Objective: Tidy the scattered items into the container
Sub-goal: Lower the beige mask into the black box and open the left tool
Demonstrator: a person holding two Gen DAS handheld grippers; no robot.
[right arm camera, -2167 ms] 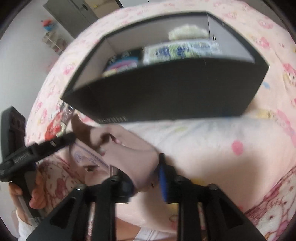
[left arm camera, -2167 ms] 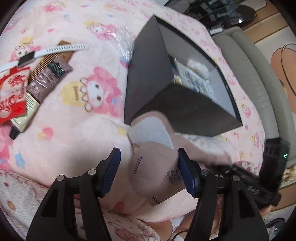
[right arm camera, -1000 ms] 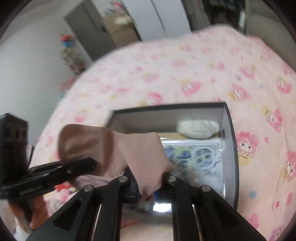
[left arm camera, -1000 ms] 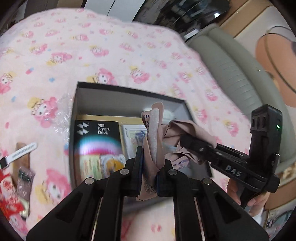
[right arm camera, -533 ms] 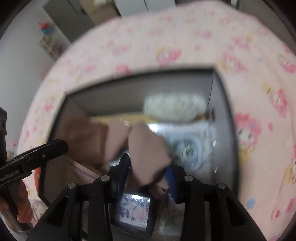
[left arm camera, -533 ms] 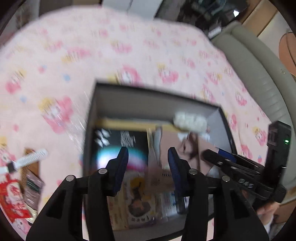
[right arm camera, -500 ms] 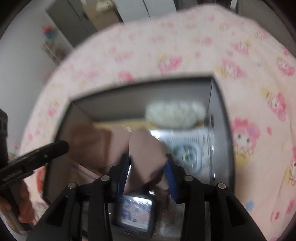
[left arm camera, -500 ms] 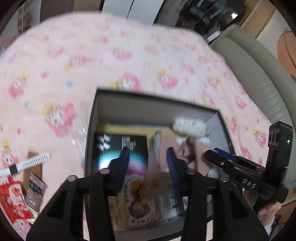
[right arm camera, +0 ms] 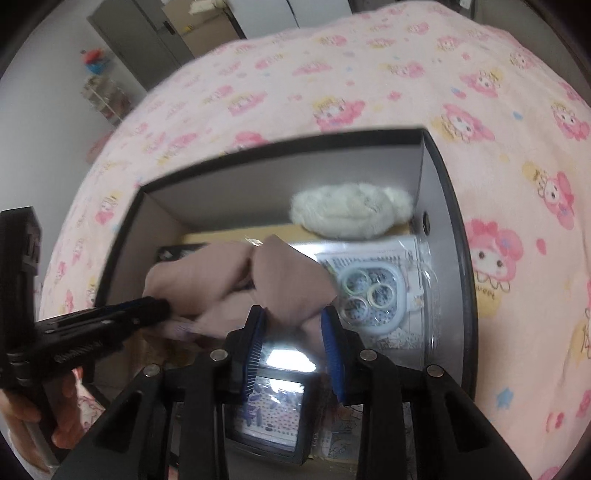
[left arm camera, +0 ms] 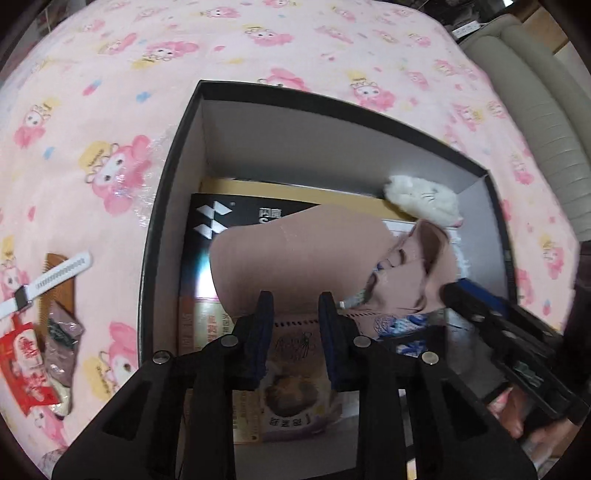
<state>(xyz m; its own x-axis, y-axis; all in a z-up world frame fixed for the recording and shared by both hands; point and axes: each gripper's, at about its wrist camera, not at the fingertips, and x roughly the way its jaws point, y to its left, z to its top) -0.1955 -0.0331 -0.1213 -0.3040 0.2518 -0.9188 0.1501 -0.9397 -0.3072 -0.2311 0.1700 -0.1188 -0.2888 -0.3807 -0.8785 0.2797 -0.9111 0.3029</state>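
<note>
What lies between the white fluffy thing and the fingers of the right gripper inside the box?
In the right wrist view, the pink cloth lies in that stretch, between the white fluffy thing and the right gripper, inside the black box.

Both claws are sporting chunky black frames with silver screws, the left claw (left arm camera: 296,314) and right claw (right arm camera: 294,332) wearing ribbed blue pads; bare fingers (right arm camera: 62,413) are showing.

Pink cartoon-print blanket (left arm camera: 258,48), grey cabinet (right arm camera: 147,33)
</note>
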